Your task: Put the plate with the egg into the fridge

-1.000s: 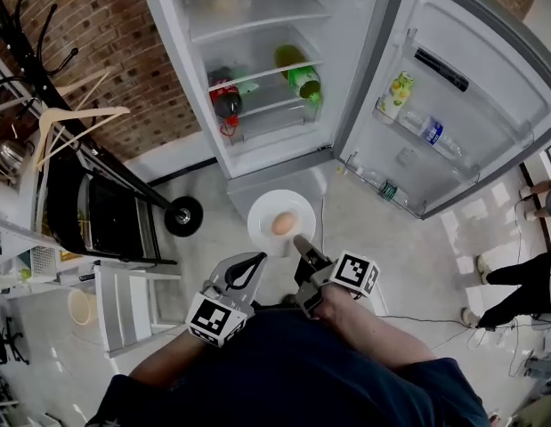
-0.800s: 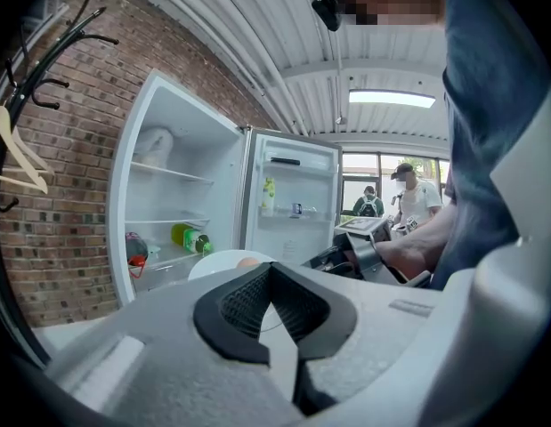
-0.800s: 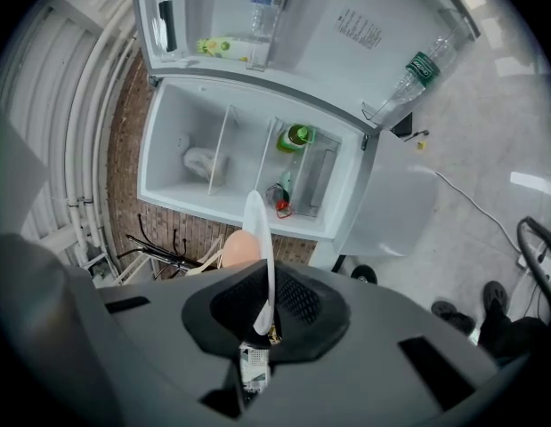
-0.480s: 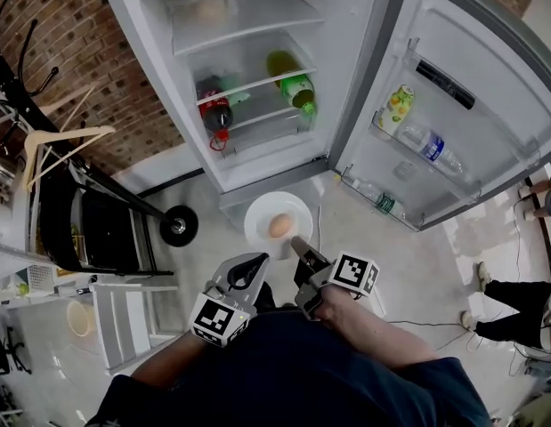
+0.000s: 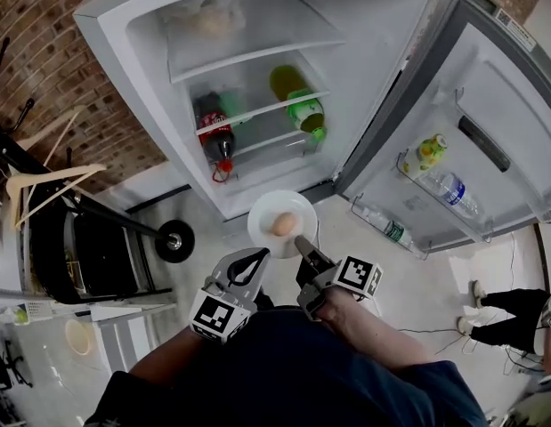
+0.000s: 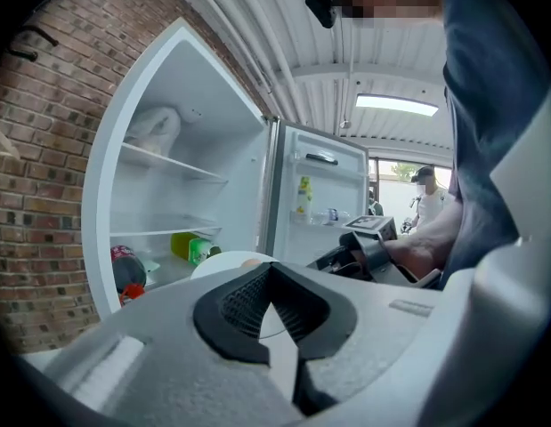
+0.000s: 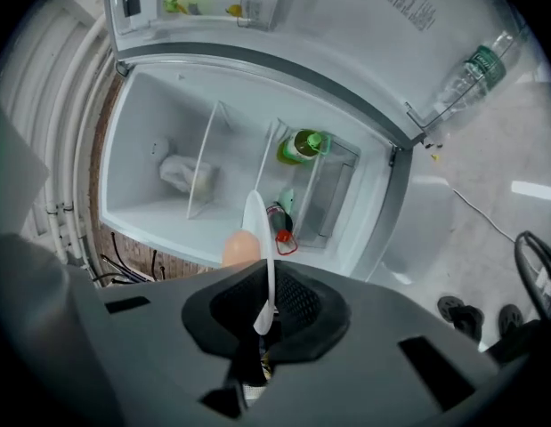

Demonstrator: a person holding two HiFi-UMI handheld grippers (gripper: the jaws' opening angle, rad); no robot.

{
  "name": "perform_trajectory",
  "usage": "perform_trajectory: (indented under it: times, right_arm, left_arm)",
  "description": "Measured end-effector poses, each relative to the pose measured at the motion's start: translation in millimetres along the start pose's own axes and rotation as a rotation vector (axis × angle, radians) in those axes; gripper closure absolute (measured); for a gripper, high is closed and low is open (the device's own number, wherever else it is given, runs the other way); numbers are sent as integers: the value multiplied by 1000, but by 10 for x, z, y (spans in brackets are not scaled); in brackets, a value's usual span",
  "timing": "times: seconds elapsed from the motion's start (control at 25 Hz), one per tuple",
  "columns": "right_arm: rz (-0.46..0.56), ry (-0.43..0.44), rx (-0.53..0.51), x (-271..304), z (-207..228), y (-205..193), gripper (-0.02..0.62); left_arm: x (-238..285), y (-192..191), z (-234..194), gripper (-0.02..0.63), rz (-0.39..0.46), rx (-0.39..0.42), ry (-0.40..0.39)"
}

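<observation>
Left gripper [image 5: 255, 260]: jaws drawn together, nothing between them. We judge it is kept in reserve beside the load.
Round white plate [image 5: 264, 210]: held level before the open white fridge [image 5: 364, 69], not yet inside, with the brown egg [image 5: 283, 224] at its middle.
Right gripper [image 5: 302, 242]: clamped on the plate's near rim, presumably so the far edge enters first. Its own view alone shows us the rim pinched edge-on between the pads [image 7: 297, 305]. Only the head view shows the egg centred.

I wear a dark blue top [image 5: 293, 367]. My left hand-held gripper [image 5: 257, 259] and right hand-held gripper [image 5: 303, 244] are grey with black pads, each bearing a black-and-white square-marker cube [image 5: 213, 317].
</observation>
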State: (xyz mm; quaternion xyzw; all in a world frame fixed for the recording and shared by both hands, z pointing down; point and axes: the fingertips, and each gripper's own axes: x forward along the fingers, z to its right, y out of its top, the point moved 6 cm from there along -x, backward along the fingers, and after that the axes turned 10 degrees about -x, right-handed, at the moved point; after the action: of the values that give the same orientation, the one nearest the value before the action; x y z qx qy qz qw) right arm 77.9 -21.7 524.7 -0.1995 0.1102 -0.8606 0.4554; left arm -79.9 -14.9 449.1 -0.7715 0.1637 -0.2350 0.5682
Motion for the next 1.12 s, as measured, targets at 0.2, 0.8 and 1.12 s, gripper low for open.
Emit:
perform_trajectory:
  times: [0.2,0.8,1.12]
  right_arm:
    - [32,-9,11,384,-75,261,575]
    - [-3,51,29,1264,-96,1227,575]
    - [-31,76,51,1667,-133,1504,575]
  left_arm:
    - [128,181,-422,601,7,-4,-17]
    - [518,364,-835,601,8,-19,111]
    - [660,420,-878,601,13,-18,157]
